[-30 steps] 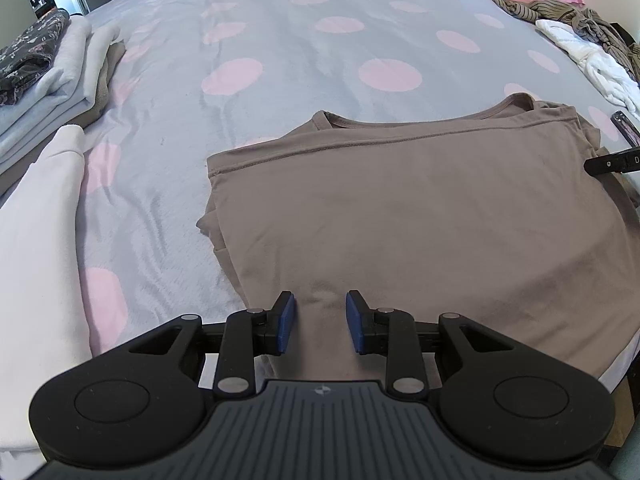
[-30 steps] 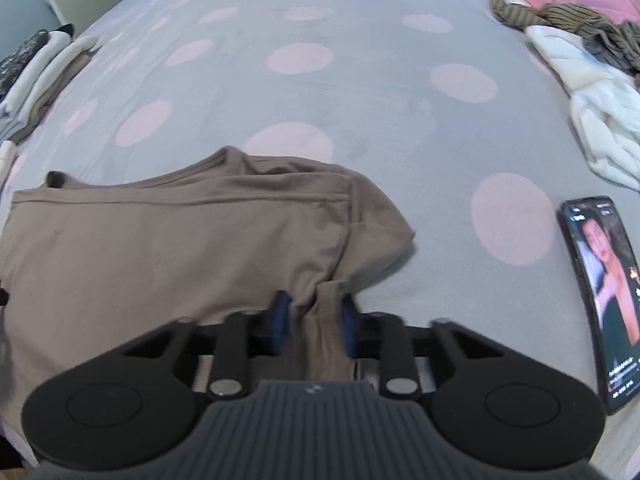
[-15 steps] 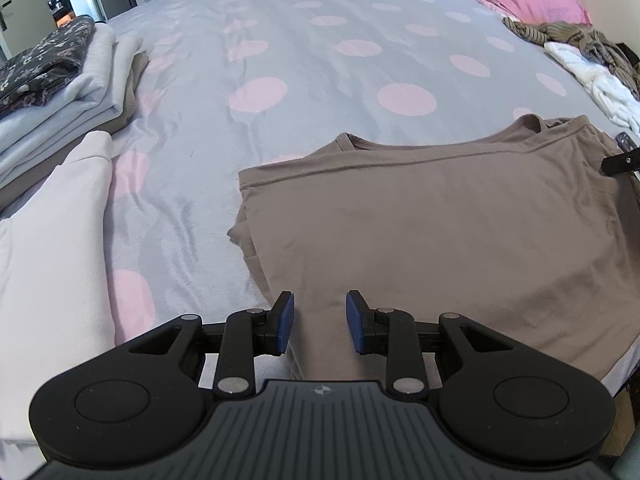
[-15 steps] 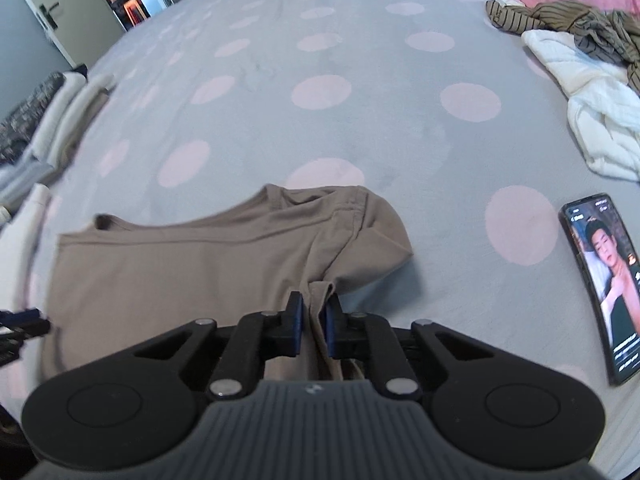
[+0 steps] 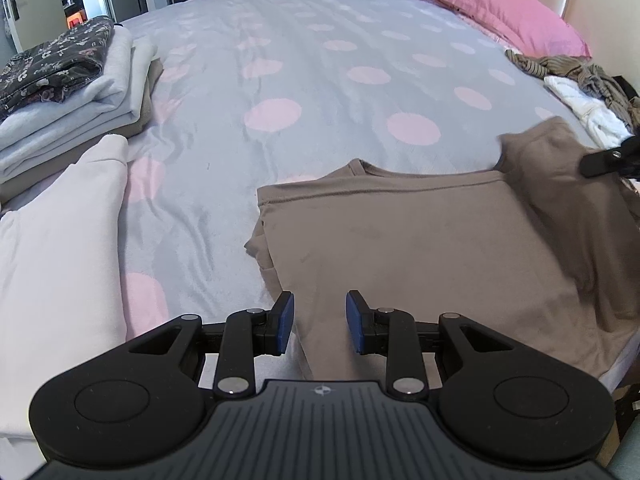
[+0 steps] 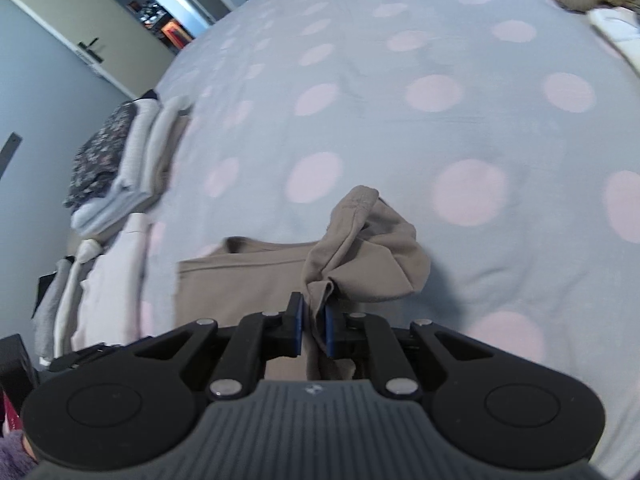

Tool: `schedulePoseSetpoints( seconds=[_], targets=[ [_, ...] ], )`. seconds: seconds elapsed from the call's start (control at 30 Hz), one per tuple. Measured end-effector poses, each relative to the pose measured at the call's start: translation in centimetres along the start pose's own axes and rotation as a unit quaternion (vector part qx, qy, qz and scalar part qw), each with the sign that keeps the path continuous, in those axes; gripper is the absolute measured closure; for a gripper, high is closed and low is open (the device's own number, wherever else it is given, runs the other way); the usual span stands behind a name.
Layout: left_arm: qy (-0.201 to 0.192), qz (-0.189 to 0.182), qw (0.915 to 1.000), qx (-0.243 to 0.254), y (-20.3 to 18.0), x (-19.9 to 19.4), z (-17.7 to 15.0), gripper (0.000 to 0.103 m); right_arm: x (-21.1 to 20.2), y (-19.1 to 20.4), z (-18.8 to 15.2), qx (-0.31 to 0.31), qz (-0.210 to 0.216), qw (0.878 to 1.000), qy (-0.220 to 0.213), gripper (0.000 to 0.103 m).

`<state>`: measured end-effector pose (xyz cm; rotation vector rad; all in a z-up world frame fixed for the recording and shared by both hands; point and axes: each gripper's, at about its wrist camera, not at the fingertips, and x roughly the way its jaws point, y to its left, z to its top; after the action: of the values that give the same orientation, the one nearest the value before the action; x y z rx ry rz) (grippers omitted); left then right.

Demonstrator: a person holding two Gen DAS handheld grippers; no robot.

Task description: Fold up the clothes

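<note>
Our right gripper (image 6: 313, 326) is clenched on a bunched sleeve of the brown shirt (image 5: 420, 232), its jaws having just closed, lifting that side off the bed (image 5: 320, 80). Our left gripper (image 5: 320, 322) hangs released above the shirt's near edge.
</note>
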<state>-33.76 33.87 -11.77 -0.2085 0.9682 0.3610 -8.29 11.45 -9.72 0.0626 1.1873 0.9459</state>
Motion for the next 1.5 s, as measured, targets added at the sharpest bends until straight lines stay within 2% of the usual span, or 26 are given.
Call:
schedulePoseSetpoints(
  seconds=[0.37,0.6,0.77,0.87,0.93,1.03,1.2,1.27,1.37,1.5],
  targets=[
    [-0.008,-0.003,0.9998,-0.016,1.2,-0.5,-0.5,0.077,6.5,9.6,-1.2,-0.033,0.064,0.997,0.036,0.091],
    [0.0,0.011,0.9997,-0.022,2.2,-0.3,-0.5,0.077,11.5,14.0,-2.9,-0.082,0.05,0.994,0.061,0.091],
    [0.028,0.034,0.9986,-0.028,2.8,0.3,-0.8,0.077,14.1,14.7,-4.0,-0.121,0.008,0.99,0.066,0.091],
    [0.037,0.04,0.9979,-0.034,3.1,0.4,-0.9,0.077,14.9,14.7,-4.5,-0.123,0.01,0.99,0.073,0.083],
    [0.041,0.043,0.9976,-0.037,3.3,0.3,-1.0,0.077,15.0,14.7,-4.6,-0.124,0.019,0.989,0.075,0.073],
    [0.041,0.045,0.9974,-0.039,3.3,0.1,-1.0,0.077,14.4,14.6,-4.7,-0.124,0.027,0.989,0.076,0.064],
    [0.032,0.041,0.9979,-0.037,3.1,-0.3,-0.8,0.077,11.2,13.9,-4.7,-0.13,0.037,0.989,0.058,0.054],
    [0.032,0.039,0.9981,-0.036,2.9,-0.5,-0.7,0.077,9.6,13.4,-4.8,-0.134,0.04,0.989,0.049,0.053],
    [0.031,0.031,0.9984,-0.034,2.5,-0.8,-0.6,0.077,7.6,11.8,-5.3,-0.143,0.028,0.988,0.043,0.051],
    [0.033,0.018,0.999,-0.024,1.6,-1.3,-0.9,0.077,5.4,9.3,-6.6,-0.144,0.01,0.989,0.032,0.044]
  ],
)
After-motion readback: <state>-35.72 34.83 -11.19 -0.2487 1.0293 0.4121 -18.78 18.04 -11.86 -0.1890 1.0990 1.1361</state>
